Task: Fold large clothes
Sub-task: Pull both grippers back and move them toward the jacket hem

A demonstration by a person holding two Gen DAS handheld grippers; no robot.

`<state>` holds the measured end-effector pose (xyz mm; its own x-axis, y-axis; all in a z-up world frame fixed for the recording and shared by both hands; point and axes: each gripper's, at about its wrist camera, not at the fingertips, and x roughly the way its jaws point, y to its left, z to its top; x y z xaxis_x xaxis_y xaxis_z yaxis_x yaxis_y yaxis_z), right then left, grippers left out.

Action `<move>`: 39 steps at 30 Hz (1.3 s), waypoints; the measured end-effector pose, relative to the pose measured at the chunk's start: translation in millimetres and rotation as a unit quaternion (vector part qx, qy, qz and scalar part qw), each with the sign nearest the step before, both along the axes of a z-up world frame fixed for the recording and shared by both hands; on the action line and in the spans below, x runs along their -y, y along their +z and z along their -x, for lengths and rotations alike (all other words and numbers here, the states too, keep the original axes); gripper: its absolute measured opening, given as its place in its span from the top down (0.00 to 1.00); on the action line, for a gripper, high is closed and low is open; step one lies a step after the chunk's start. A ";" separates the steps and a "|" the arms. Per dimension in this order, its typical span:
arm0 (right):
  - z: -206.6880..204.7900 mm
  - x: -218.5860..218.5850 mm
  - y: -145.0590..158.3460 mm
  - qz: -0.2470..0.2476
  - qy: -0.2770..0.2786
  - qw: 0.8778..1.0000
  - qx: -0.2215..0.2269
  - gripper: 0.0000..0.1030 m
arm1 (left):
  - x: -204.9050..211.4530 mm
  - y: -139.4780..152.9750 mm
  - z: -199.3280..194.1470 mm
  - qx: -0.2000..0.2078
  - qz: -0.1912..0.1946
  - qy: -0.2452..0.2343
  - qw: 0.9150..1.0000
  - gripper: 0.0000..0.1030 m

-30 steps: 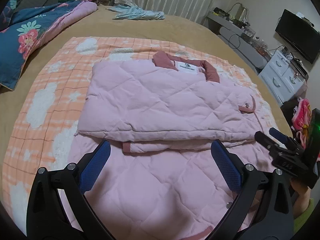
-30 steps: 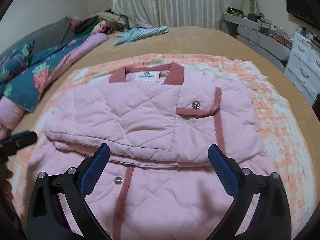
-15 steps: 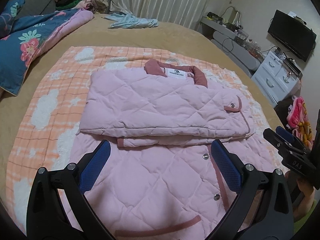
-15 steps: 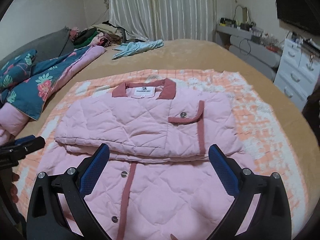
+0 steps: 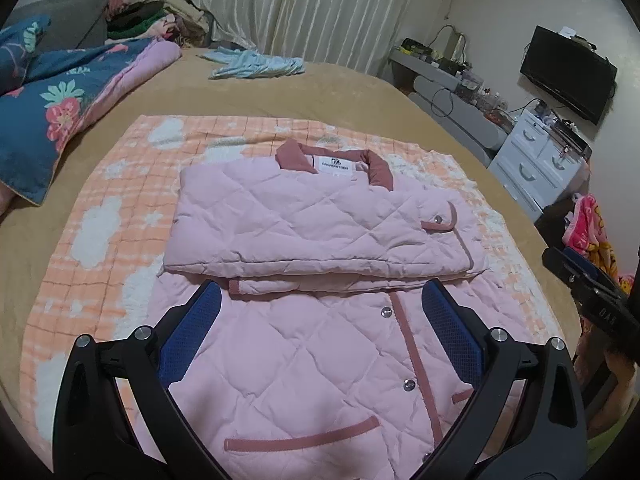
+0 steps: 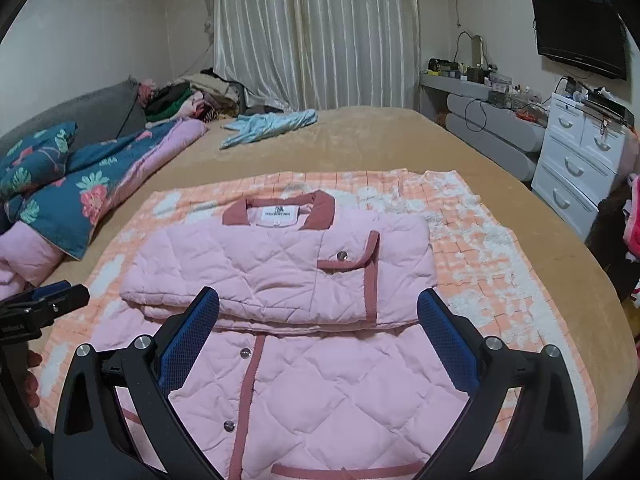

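Observation:
A pink quilted jacket (image 5: pixel 312 220) (image 6: pixel 280 264) with dusty-rose trim lies on an orange checked blanket (image 5: pixel 104 216) (image 6: pixel 480 248). Its sleeves are folded across the chest; the lower half with snaps lies flat toward me. My left gripper (image 5: pixel 320 332) hovers open above the lower half, nothing between its blue pads. My right gripper (image 6: pixel 318 334) is likewise open and empty over the hem area. Each gripper shows at the edge of the other's view: the right one (image 5: pixel 576 276), the left one (image 6: pixel 44 304).
A tan bed cover (image 6: pixel 380 140) lies under the blanket. A blue floral quilt (image 5: pixel 48 108) is bunched at the left, a light blue garment (image 5: pixel 256 65) at the far side. White drawers (image 6: pixel 576 160) and a wall television (image 6: pixel 580 36) stand to the right.
Both grippers have pulled back and risen from the jacket, so more of its lower half and the room shows. The jacket itself has not moved.

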<state>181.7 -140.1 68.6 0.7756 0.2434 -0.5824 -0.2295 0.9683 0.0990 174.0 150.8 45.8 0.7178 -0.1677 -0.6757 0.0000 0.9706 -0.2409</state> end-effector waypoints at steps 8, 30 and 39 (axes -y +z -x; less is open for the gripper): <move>20.0 10.8 18.9 -0.004 0.001 1.000 0.021 0.04 | 4.5 13.8 18.8 0.020 -0.006 -0.004 1.000 0.09; 76.4 33.0 18.5 0.010 0.005 0.999 0.046 0.04 | -0.5 1.3 71.6 0.031 -0.022 0.011 0.999 0.09; 91.1 42.4 3.9 0.020 0.008 0.999 0.034 0.04 | -10.6 -17.1 90.0 0.025 -0.024 0.028 0.999 0.09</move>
<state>90.6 -182.6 72.6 0.8101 0.2338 -0.5377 -0.2495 0.9673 0.0447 84.0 161.5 28.7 0.7586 -0.0944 -0.6447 -0.0444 0.9797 -0.1957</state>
